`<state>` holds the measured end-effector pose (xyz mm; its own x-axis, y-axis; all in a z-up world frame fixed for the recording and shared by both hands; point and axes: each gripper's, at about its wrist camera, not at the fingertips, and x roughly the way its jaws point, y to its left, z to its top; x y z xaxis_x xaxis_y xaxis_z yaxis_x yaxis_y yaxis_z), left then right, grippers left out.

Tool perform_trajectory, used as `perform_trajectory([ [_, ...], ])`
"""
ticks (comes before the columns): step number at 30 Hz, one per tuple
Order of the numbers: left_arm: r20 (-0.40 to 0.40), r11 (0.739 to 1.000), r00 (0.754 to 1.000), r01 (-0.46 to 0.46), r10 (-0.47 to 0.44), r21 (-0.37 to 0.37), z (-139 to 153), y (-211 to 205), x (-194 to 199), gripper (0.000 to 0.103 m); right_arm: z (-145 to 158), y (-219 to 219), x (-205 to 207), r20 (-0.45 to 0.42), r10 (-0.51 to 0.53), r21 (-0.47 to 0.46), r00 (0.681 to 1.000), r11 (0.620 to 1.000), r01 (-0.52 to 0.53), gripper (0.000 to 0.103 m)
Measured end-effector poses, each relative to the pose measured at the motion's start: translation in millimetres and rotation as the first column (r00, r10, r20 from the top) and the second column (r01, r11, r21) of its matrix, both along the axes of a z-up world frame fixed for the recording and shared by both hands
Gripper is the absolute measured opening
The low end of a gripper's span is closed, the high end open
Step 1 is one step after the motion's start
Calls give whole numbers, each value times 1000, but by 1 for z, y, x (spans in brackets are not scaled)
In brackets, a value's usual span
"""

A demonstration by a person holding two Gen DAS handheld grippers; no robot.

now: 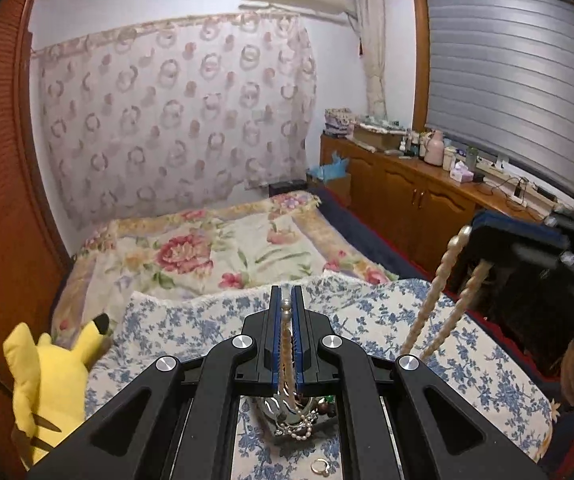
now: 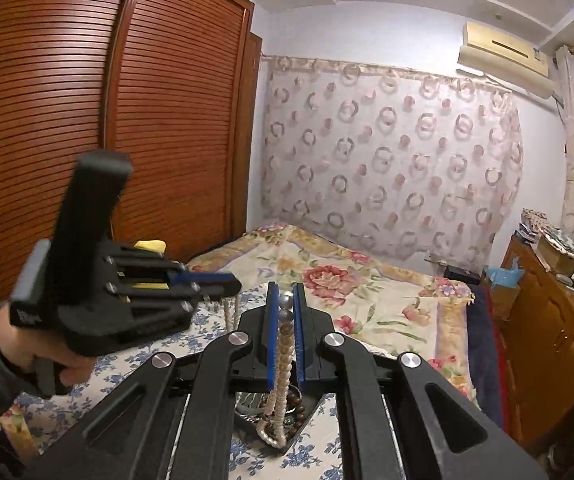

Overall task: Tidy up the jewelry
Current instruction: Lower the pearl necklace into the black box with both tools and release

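- Plush [image 1: 47,380] sits at the far left of the bed, well clear of the work.
- Left gripper [image 1: 287,300] is clamped on a pearl strand [image 1: 287,344]; the beads run between its blue pads and drop to the tray [image 1: 287,420] below.
- Right gripper [image 2: 285,300] is likewise pinched shut on a pearl necklace [image 2: 283,360], grey end beads showing at the tips; two lengths hang from it in the left view.
- Whether both hold one necklace or two cannot be told; the strands meet in the heap on the tray.
- Step in hand, as I judge it: lifting the pearls out of the jumble to free them from the other pieces.
- Next move calls for raising both ends evenly until the loops clear the tray, without dragging beads or tipping it.
- A ring [image 1: 321,466] lies on the quilt [image 1: 467,360] just beside the tray; keep the strand off it.
- Open room: the bed [image 1: 207,248] ahead is free; its right edge falls away to the cabinets [image 1: 407,192], so laying-out should stay on the left.
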<state>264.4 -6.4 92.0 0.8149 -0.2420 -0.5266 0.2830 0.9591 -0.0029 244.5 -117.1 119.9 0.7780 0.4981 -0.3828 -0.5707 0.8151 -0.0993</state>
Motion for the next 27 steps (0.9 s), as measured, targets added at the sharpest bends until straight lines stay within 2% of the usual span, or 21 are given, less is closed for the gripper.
perform_trajectory([
  [7, -42, 998, 999, -2, -1, -60, -10, 5, 24, 4, -8, 9, 12, -10, -11, -7, 1000, 1000, 11, 8],
  [12, -70, 999, 998, -9, 6, -42, -25, 5, 21, 4, -26, 12, 19, -34, -23, -27, 999, 999, 22, 8],
  [19, -132, 1000, 991, -21, 24, 19, -66, 6, 22, 4, -62, 18, 35, -98, -46, -73, 994, 997, 39, 8],
  [22, -158, 1000, 987, -20, 24, 23, -82, 7, 21, 4, -78, 22, 41, -130, -50, -93, 990, 995, 38, 9],
  [25, -161, 1000, 987, -24, 27, 19, -91, 11, 15, 10, -94, 25, 46, -181, -55, -103, 982, 994, 37, 9],
  [27, -151, 999, 988, -31, 34, 26, -94, 13, 8, 22, -104, 26, 49, -204, -63, -111, 977, 993, 41, 9],
])
